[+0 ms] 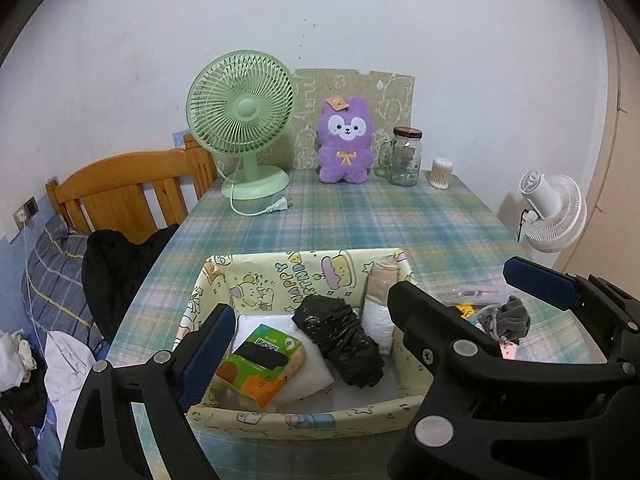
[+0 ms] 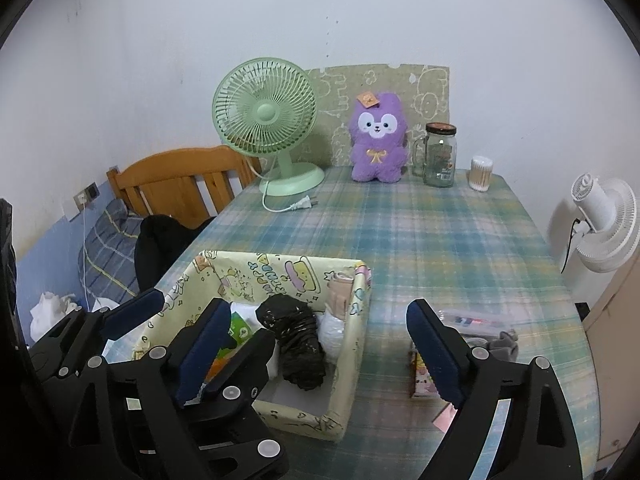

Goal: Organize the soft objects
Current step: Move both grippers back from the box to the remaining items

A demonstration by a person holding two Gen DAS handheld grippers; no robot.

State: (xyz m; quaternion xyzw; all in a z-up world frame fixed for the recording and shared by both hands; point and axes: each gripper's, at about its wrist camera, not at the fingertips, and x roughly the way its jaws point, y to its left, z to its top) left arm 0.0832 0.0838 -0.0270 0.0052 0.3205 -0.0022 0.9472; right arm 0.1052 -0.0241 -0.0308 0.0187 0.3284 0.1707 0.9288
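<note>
A pale yellow cartoon-print box (image 1: 304,420) (image 2: 348,360) stands at the near edge of the plaid table. In it lie a green and orange tissue pack (image 1: 260,364) (image 2: 240,330), a crumpled black bag roll (image 1: 340,340) (image 2: 298,344) and a white roll (image 1: 380,320) with beige cloth (image 1: 384,280) at its far end. My left gripper (image 1: 316,312) hangs open over the box, nothing between its pads. My right gripper (image 2: 318,308) is open too, straddling the box's right wall; its left finger sits between the left gripper's fingers. A grey sock (image 1: 508,320) (image 2: 504,344) lies right of the box.
A purple plush (image 1: 344,140), a green desk fan (image 1: 240,120) with a loose plug, a glass jar (image 1: 404,156) and a cotton swab tub (image 1: 441,174) line the table's far edge. A small pink packet (image 2: 422,376) and a clear case (image 2: 472,320) lie beside the sock. A bed is at left, a white fan (image 2: 604,228) at right.
</note>
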